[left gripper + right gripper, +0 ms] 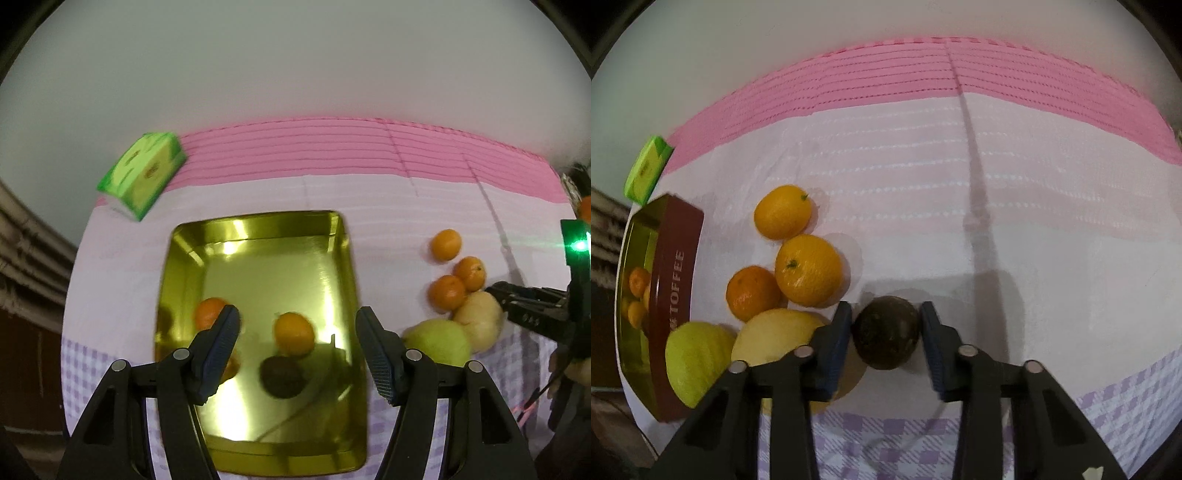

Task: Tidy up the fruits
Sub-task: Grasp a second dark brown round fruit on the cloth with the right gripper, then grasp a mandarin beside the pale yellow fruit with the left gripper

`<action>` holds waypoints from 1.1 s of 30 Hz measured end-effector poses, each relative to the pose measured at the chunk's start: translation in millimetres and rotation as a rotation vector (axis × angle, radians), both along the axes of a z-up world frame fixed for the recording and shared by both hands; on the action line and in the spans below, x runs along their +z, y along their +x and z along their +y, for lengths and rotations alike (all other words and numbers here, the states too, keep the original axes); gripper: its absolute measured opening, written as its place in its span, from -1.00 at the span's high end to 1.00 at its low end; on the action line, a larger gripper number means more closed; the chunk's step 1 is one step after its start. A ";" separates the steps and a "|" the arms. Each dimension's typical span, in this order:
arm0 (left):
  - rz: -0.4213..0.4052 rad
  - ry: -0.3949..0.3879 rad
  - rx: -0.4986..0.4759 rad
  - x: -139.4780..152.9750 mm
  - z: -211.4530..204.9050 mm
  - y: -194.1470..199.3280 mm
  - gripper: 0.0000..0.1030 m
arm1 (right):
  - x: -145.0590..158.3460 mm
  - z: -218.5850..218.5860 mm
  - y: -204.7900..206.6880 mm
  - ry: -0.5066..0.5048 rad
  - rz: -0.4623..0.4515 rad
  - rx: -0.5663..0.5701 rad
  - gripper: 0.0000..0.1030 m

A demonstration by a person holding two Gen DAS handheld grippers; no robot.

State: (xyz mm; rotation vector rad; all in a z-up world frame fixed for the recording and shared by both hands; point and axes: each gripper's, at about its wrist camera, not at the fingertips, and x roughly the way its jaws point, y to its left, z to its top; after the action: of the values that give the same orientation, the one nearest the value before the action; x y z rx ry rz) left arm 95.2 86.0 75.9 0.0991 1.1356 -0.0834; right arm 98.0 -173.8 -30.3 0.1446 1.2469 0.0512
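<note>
In the left wrist view my left gripper (297,334) is open above a gold tin tray (255,258). The tray holds an orange (293,332), a second orange (208,312) behind the left finger, and a dark round fruit (282,376). To the right on the cloth lie three oranges (445,244), a yellow pear (478,319) and a green pear (439,341). In the right wrist view my right gripper (886,332) has its pads (836,332) on both sides of a dark round fruit (886,332) on the cloth, touching or nearly so. Oranges (809,269) and pears (698,350) lie to its left.
A green box (142,173) lies at the table's far left edge. The tin's maroon side reads TOFFEE (677,291). The cloth (997,184) is white with a pink band at the back and lilac checks at the front. My right gripper shows at the left wrist view's right edge (532,302).
</note>
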 end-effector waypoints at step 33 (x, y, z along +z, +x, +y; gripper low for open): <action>0.290 -0.069 -0.148 -61.5 -123.6 59.8 -0.28 | -0.3 -29.7 -53.6 -0.009 -0.143 0.043 0.38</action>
State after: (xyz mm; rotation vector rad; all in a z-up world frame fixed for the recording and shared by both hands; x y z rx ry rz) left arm 155.0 -37.5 14.4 0.1120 1.4121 -0.2755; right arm 44.4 -203.5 -30.7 0.1045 1.1074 0.0919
